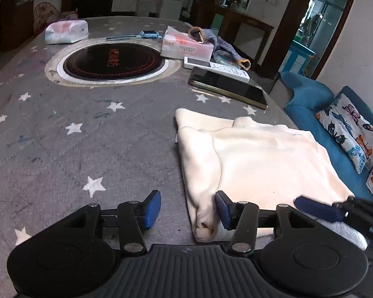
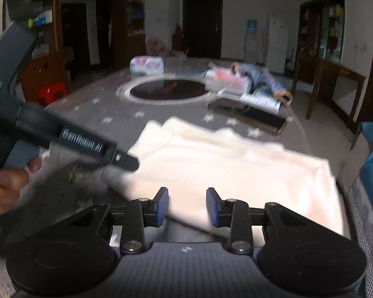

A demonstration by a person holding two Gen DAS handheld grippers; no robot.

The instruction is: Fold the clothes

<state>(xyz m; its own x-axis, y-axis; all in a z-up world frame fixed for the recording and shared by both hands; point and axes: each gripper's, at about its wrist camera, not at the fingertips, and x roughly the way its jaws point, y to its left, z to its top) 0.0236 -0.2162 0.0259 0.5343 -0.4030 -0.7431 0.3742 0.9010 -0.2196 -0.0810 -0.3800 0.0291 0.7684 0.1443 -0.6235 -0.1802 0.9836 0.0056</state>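
A cream garment (image 1: 256,164) lies folded on the grey star-patterned tablecloth (image 1: 87,136) at the table's near right. My left gripper (image 1: 187,209) is open just above the near left corner of the garment, with nothing between its blue pads. The right gripper's blue finger shows at the garment's near right edge (image 1: 315,207). In the right wrist view the garment (image 2: 223,168) lies ahead, and my right gripper (image 2: 187,207) is open over its near edge. The left gripper body (image 2: 62,131) crosses that view at left.
A round black induction hob (image 1: 113,60) is set in the table middle. Tissue packs (image 1: 66,31), a blue watch (image 1: 146,34), a white remote (image 1: 216,68), a dark phone (image 1: 227,87) and a knitted item (image 1: 221,44) lie beyond. A blue sofa (image 1: 310,99) stands right.
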